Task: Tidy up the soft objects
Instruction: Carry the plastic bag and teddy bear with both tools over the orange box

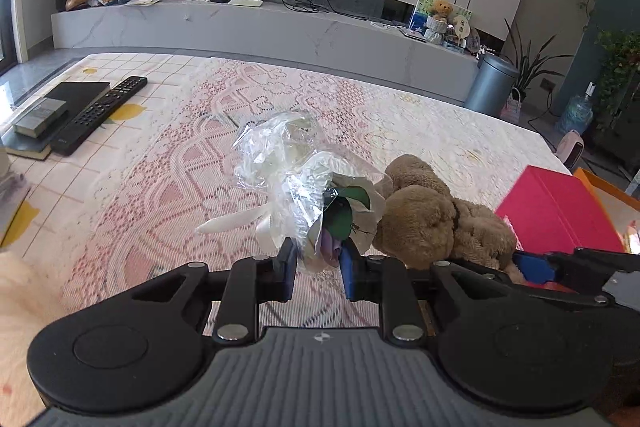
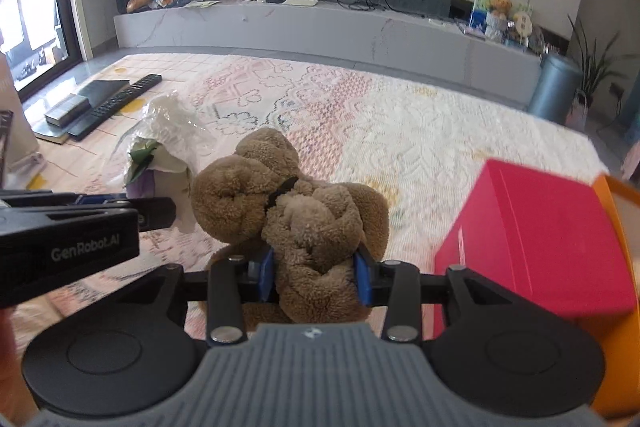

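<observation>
Wrapped bouquet (image 1: 308, 195) in left tool (image 1: 318, 263) — teddy bear (image 2: 296, 211) in right tool (image 2: 316, 277).

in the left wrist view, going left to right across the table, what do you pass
book stack → remote control → wrapped bouquet held in the left claw → brown teddy bear → red box

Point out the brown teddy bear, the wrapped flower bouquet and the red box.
brown teddy bear (image 2: 288, 203): right wrist view, on its plush body above the gripper.
wrapped flower bouquet (image 1: 292, 163): left wrist view, on the clear plastic wrap.
red box (image 2: 536, 235): right wrist view, on its top face.
</observation>
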`<state>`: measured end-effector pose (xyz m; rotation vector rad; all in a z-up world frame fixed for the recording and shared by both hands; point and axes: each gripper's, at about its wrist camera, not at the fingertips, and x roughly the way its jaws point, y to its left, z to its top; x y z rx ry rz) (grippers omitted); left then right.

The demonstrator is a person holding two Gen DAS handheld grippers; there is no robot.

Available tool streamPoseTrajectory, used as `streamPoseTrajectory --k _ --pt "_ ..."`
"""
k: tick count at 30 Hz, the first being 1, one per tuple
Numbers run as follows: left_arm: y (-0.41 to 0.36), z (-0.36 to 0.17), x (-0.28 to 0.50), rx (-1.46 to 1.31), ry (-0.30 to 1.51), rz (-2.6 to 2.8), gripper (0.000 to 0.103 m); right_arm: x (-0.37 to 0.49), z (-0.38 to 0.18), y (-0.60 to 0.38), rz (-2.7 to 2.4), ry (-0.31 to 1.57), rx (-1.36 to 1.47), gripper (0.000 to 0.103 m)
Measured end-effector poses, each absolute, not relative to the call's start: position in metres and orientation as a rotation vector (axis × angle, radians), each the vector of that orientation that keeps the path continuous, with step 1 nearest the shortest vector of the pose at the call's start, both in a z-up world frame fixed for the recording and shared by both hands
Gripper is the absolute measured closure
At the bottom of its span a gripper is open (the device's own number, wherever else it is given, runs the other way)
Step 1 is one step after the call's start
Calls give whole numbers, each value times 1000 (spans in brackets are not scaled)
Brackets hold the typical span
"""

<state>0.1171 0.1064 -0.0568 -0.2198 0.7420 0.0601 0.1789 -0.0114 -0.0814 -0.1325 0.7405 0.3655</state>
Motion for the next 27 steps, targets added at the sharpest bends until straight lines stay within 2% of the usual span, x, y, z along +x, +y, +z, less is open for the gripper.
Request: streamPoseTrajectory --k 14,27 --pt "65 -39 59 -193 738 -44 78 84 -53 -67 341 741 -78 63" --pt "-5 -7 33 -112 643 -239 78 39 -21 -158 159 634 37 62"
